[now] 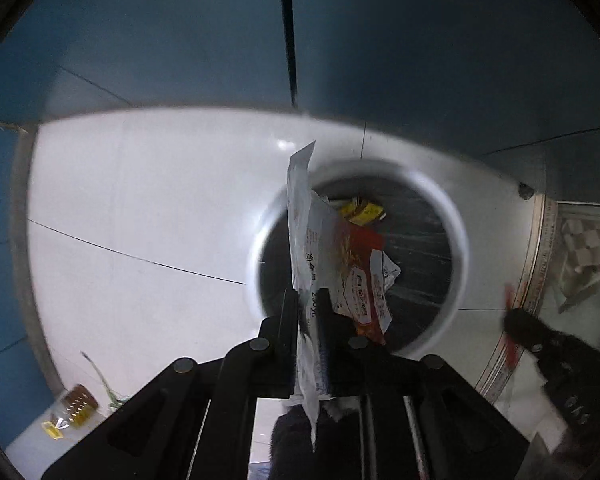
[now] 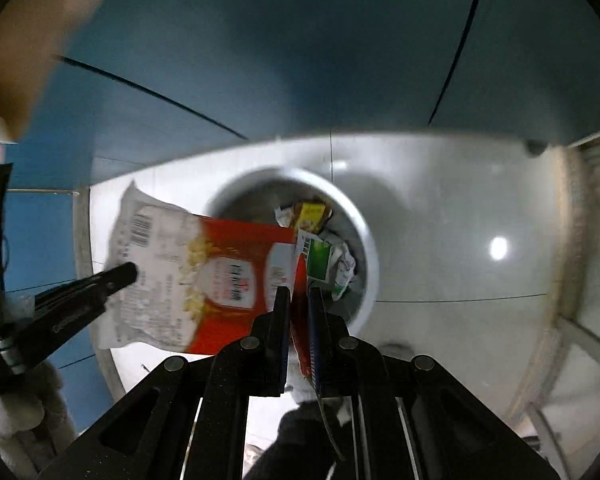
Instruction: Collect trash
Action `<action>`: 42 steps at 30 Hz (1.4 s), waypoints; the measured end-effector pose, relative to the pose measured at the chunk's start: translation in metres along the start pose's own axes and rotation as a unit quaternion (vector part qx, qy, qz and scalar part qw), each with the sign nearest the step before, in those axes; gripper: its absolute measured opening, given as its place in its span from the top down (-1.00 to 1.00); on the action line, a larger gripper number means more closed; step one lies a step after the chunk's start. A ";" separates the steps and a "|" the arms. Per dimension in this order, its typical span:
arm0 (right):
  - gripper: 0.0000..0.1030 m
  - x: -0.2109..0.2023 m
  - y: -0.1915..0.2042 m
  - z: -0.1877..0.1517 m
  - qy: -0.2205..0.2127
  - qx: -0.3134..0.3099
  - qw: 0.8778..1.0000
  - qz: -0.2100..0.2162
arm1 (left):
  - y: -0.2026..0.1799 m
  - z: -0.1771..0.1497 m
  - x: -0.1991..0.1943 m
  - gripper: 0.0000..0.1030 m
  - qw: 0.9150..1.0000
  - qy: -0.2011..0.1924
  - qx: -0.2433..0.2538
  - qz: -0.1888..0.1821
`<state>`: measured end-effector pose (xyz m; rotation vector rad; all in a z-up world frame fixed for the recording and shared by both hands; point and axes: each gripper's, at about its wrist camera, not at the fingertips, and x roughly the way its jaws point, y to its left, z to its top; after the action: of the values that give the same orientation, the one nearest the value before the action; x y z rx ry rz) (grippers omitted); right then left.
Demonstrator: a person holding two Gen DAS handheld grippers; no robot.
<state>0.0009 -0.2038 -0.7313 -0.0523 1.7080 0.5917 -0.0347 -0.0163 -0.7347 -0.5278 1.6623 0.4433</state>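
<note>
Left claw (image 1: 308,300) is pressed nearly together, pinching the white edge of a red-and-white snack wrapper (image 1: 340,264) that stands on edge between its fingers and rises toward 12 o'clock. Just behind the wrapper sits the round white-rimmed trash bin (image 1: 458,248), dark inside, on the pale tiled floor (image 1: 140,200); a yellow packet (image 1: 362,210) lies in it at the bin's 12 o'clock. A small amber bottle (image 1: 78,404) rests on the floor at 7 o'clock.

Right claw (image 2: 299,300) is likewise almost shut, gripping the red end of the same wrapper (image 2: 204,276), which stretches flat toward 9 o'clock, where the left claw's finger (image 2: 120,276) meets its white end. The bin (image 2: 370,256) lies just beyond, holding a yellow carton (image 2: 312,214) and a green-and-white carton (image 2: 320,260) among crumpled paper.
</note>
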 end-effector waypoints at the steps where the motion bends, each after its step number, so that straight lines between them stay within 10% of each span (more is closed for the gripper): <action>1: 0.83 0.017 -0.006 0.001 0.011 0.005 1.000 0.013 | 0.000 0.001 0.012 0.78 1.000 0.004 -0.003 -0.002; 4: 0.82 0.059 -0.017 0.005 0.031 0.005 0.999 0.025 | 0.000 0.000 0.029 0.47 1.000 0.008 -0.004 0.000; 6: 0.81 0.073 -0.019 0.006 0.035 0.005 0.999 0.025 | 0.003 -0.003 0.030 -0.62 1.000 -0.003 -0.008 0.002; 8: 0.76 0.080 -0.016 0.008 0.043 0.005 0.999 0.022 | 0.006 -0.006 0.025 -0.89 1.000 -0.020 -0.015 0.005; 11: -0.02 0.075 -0.012 0.009 0.032 0.003 0.999 0.014 | 0.012 -0.010 0.013 -0.89 0.999 -0.029 -0.024 0.018; 17: -0.95 0.033 0.001 0.011 -0.001 -0.029 0.996 -0.086 | 0.024 -0.028 -0.037 -0.90 0.996 -0.080 -0.030 0.037; 29: -1.00 -0.161 0.049 -0.053 -0.065 -0.079 0.984 -0.146 | 0.013 -0.103 -0.205 -0.90 0.990 -0.138 -0.029 0.020; 42: -1.00 -0.423 0.119 -0.155 -0.131 -0.085 0.982 -0.103 | -0.011 -0.203 -0.416 -0.90 0.982 -0.185 0.018 -0.037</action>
<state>-0.0825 -0.2840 -0.2802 -0.2581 1.3739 0.5622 -0.1429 -0.1018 -0.2922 -0.4475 1.2871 0.4282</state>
